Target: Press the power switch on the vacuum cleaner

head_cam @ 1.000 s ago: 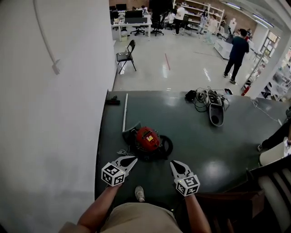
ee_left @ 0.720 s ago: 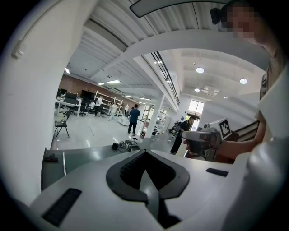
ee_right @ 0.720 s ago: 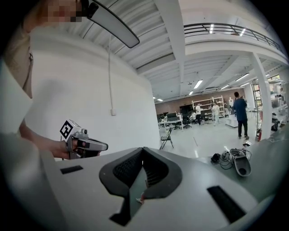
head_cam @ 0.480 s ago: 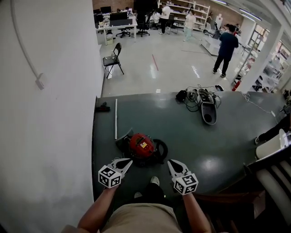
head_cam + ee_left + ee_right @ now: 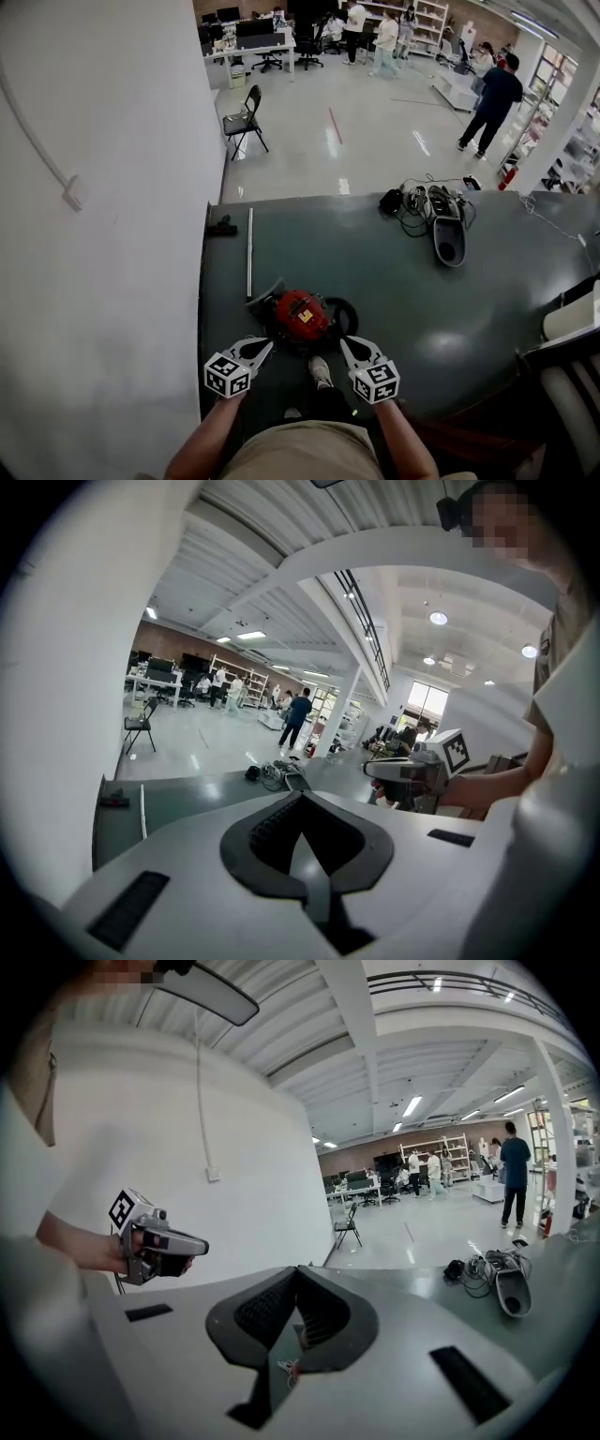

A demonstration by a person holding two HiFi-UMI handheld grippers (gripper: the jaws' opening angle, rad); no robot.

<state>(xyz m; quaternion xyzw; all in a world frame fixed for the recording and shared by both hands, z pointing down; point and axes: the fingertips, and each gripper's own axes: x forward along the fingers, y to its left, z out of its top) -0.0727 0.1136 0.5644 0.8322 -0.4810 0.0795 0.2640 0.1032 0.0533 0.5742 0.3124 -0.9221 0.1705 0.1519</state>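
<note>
Two grippers hover over the near edge of the dark green surface [image 5: 450,309], one in each of our hands. The left gripper [image 5: 265,347] has its fingers pressed together with nothing between them, and the right gripper [image 5: 345,343] has its fingers together and empty as well. The red vacuum [image 5: 302,316] sits close to the near edge, toward the left edge, just beyond and between both tips. We cannot tell whether either tip touches it. A white rod [image 5: 249,240] lies along the left edge. A nozzle [image 5: 448,236] and tangled cables [image 5: 412,204] rest by the far edge.
</note>
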